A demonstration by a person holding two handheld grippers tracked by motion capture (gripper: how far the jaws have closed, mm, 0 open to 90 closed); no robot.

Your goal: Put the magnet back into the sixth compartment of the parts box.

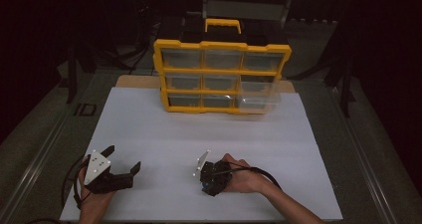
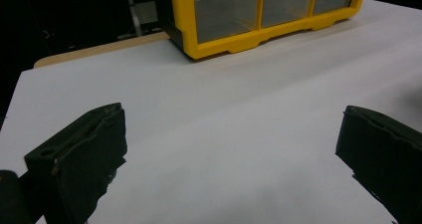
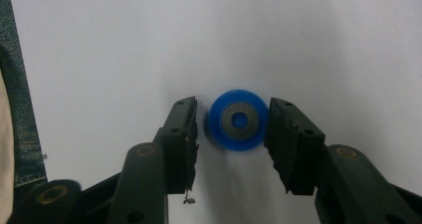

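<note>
A small blue disc (image 3: 238,120) with a grey ring and a hole in its middle lies flat on the white sheet (image 3: 298,45). My right gripper (image 3: 233,119) points straight down over it, one jaw on each side. The right-hand pad (image 3: 283,134) is at the disc's rim, and a thin gap shows at the left-hand pad (image 3: 183,134). In the high view my right gripper (image 1: 209,180) is held low near the front middle of the sheet. My left gripper (image 1: 122,158) rests at the front left, wide open with nothing between its jaws (image 2: 234,115).
A yellow organiser (image 1: 221,47) with clear drawers stands upright at the back of the white sheet (image 1: 149,129); a clear drawer (image 1: 259,97) at its lower right sticks out. Its lower corner (image 2: 224,45) shows in the left gripper view. Dark surroundings frame the table.
</note>
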